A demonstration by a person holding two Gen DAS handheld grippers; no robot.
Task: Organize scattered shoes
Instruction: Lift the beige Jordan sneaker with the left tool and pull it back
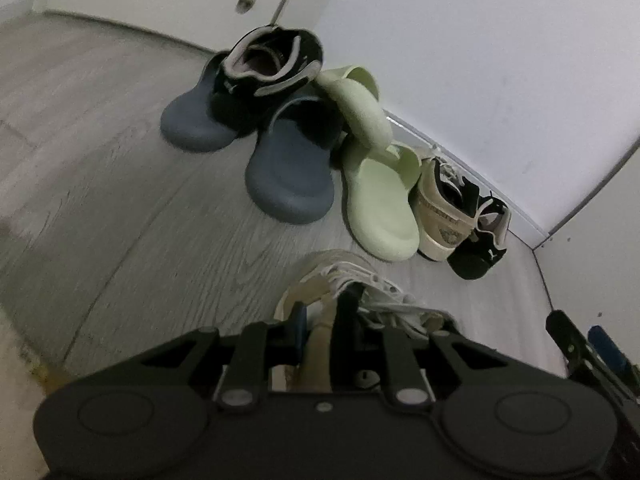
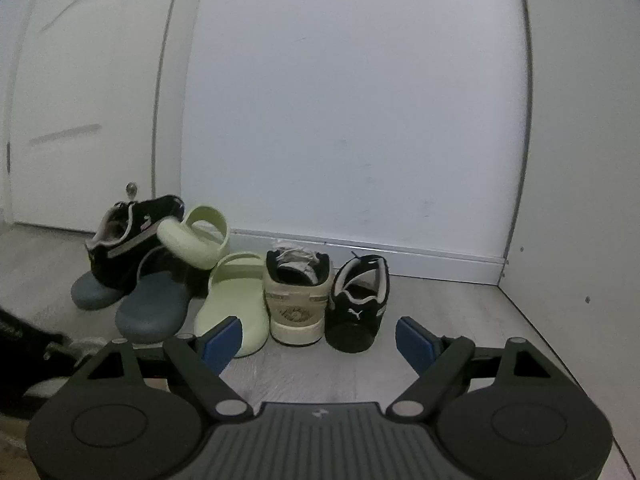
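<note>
Grey wood floor (image 2: 320, 376), white wall (image 2: 352, 120) behind; a row of shoes along the baseboard. Blue clogs (image 2: 150, 312) at left under a tipped black sneaker (image 2: 128, 240); green slides (image 2: 236, 304) — one flat, one tilted on top; then a beige sneaker (image 2: 298, 300) and black Puma sneaker (image 2: 358, 304), heels outward. Left gripper (image 1: 320, 316) pinches a beige laced sneaker (image 1: 352, 280) by its collar, short of the row. Right gripper (image 2: 318, 340) spread wide, holding nothing. Likely step: carrying the mate in — next, set it beside the beige sneaker.
</note>
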